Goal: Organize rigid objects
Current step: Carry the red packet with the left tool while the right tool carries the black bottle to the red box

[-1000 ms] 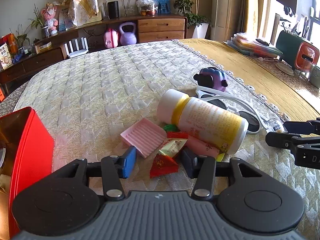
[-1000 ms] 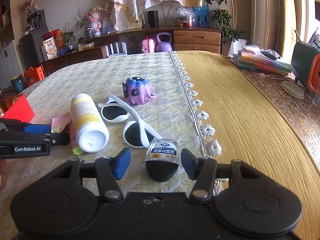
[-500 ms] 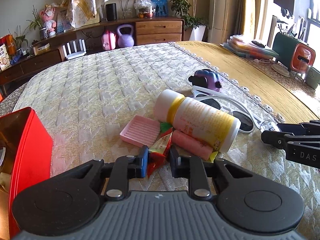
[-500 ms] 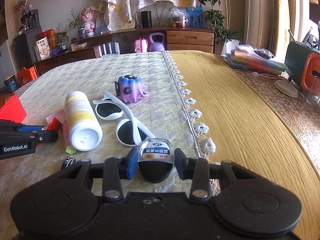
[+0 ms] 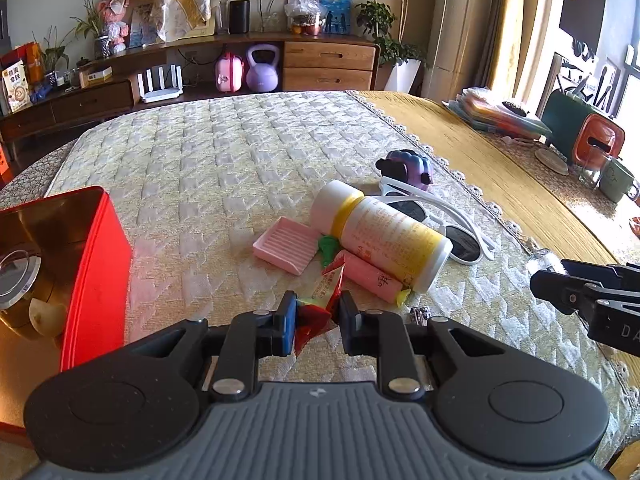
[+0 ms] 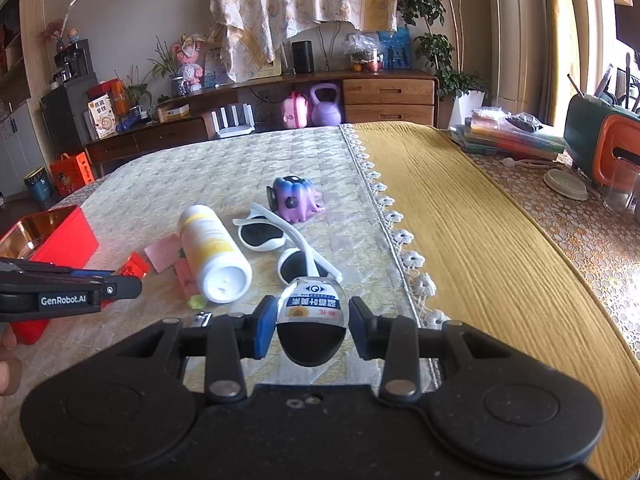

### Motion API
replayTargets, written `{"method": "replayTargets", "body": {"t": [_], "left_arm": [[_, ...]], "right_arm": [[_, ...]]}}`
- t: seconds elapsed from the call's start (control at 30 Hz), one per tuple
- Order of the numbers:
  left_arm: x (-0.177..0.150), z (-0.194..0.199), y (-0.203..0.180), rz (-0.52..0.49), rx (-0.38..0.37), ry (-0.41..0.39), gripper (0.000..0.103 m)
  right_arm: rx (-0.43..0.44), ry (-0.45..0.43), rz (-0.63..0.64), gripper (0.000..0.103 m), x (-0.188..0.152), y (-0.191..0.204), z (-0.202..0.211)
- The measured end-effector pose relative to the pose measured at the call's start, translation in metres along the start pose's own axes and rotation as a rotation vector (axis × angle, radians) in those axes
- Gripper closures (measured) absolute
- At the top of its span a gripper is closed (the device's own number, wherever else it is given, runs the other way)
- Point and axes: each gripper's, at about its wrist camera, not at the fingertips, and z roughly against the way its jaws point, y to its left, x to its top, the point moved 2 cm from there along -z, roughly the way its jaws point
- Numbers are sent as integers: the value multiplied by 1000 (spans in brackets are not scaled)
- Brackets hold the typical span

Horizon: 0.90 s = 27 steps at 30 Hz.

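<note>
On quilt: left hand-held gripper (image 5: 318, 316) pinches red packet (image 5: 320, 300); right hand-held gripper (image 6: 313, 322) clamps bottle (image 6: 313, 304).

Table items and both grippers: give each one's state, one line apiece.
Left gripper: shut on red snack packet.
Right gripper: shut on small clear black-capped bottle.
White-and-yellow plastic bottle: lying on its side, capped.
White sunglasses: arms unfolded.
Red tin box: open, no lid.

Likely home living room, wooden sideboard (image 6: 384, 98), houseplant (image 6: 434, 20), kettlebell (image 6: 326, 106)
</note>
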Motion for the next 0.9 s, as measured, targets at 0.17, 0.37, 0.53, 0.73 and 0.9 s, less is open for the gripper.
{"method": "replayTargets", "body": {"t": [0.17,0.37,0.53,0.73,0.9], "left_arm": [[-1,24,7,21,-2,-14,81],[-4,49,16,40,8,-26,81],[-7,70,29,58,25,-34,81],[-9,91,51,81,45,-49,81],[-10,106,72,105,59,-68,81]], "right_arm": [[40,-16,26,65,4,21,19],[82,-33,67,65,8,47,38],[112,-35,102,65,11,71,49],[157,-16,162,65,18,106,56],[206,-16,210,65,28,138,58]]}}
